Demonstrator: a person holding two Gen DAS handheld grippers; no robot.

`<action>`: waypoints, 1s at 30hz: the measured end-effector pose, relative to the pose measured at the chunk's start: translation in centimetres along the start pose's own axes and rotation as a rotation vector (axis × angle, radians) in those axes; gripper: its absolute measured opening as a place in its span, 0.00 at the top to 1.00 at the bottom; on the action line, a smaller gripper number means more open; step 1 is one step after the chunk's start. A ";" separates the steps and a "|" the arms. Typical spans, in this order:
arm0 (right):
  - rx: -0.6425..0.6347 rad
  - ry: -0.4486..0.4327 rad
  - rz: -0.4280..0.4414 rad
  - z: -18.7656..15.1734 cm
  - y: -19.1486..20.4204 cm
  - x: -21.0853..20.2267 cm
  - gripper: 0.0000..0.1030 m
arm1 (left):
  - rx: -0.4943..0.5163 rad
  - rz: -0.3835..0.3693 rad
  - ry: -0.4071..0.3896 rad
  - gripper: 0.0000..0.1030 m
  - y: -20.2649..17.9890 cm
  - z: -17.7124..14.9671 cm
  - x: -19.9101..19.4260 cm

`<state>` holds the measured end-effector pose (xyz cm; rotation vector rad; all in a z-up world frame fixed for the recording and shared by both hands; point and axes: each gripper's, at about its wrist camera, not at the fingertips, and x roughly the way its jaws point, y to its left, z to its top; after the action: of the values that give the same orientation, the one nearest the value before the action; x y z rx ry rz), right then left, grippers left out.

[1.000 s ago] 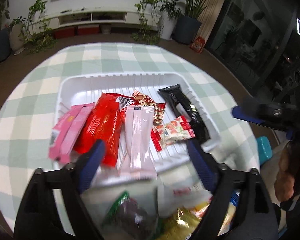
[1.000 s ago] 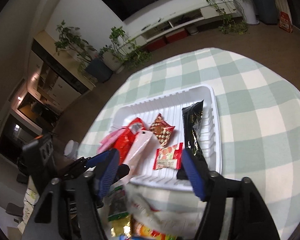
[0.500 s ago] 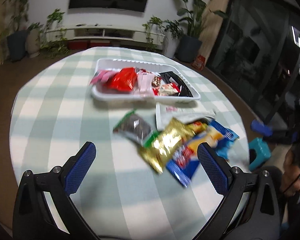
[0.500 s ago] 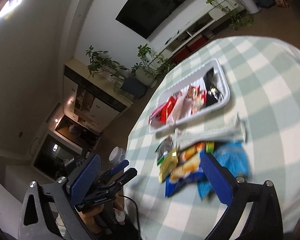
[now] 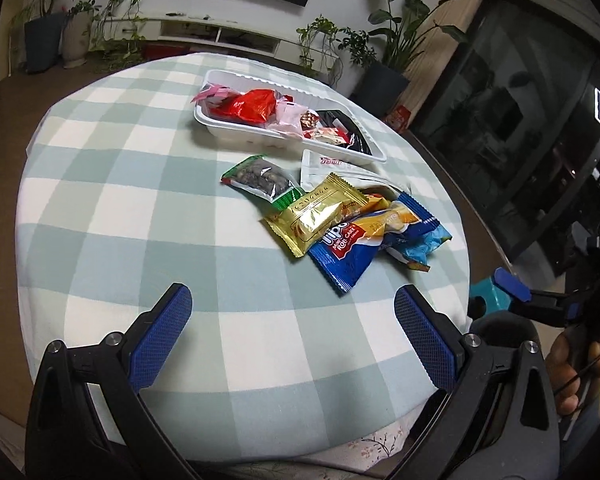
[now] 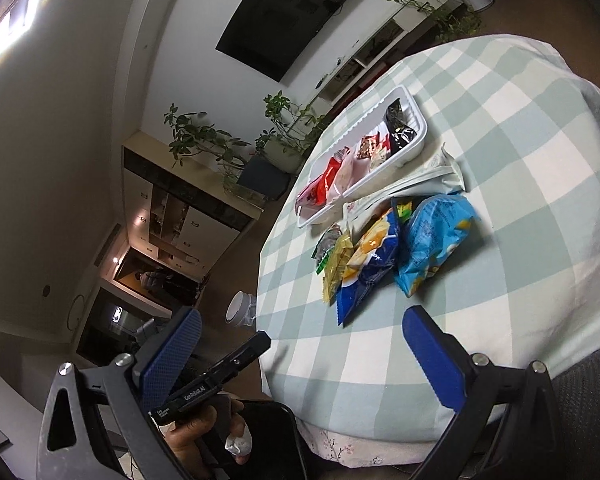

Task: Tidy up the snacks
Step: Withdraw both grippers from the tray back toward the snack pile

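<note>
Hovering at the near table edge, both grippers spread wide and empty.
Left gripper (image 5: 292, 332) and right gripper (image 6: 300, 354) grasp nothing; loose snack packets (image 5: 340, 216) lie mid-table, just near of the white tray (image 5: 220, 124) already holding wrapped snacks on the checked tablecloth (image 5: 140, 200).

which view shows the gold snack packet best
The left wrist view. There the gold snack packet lies face up near mid-frame, its top unobstructed, resting partly on the blue roll cake bag. In the right wrist view the gold packet appears edge-on and narrow, squeezed between neighbouring packets, so little of its face shows.
</note>
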<state>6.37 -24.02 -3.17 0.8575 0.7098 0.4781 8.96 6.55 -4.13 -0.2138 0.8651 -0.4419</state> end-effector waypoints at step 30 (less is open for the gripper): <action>-0.023 0.008 -0.018 -0.8 0.1 -0.1 0.00 | 0.254 0.008 0.038 0.01 -1.7 3.1 1.1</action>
<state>5.67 -23.59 -3.41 0.8273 0.7179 0.4731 11.52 4.57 -2.35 0.0317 0.8381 -0.5447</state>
